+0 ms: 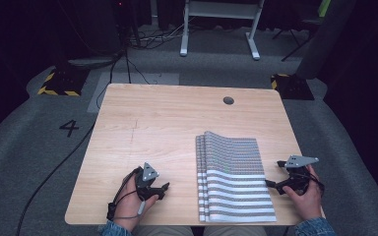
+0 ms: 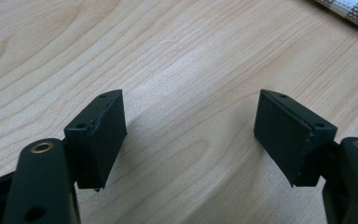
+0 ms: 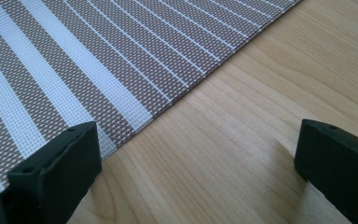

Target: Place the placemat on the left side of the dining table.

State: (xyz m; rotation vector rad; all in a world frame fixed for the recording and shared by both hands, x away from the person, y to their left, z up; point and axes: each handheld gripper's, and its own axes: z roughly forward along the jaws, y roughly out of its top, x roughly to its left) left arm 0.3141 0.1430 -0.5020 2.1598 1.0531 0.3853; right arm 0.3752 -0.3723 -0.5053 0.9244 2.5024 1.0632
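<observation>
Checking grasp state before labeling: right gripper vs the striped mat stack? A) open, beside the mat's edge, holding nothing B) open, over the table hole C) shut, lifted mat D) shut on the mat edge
A: the right gripper has its jaws wide apart over bare table, with the striped mat edge just beside one jaw, ungripped.

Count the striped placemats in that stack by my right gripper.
3, judging by offset left edges: striped placemats stacked on the table, just left of the right gripper. More may be hidden underneath.
</observation>
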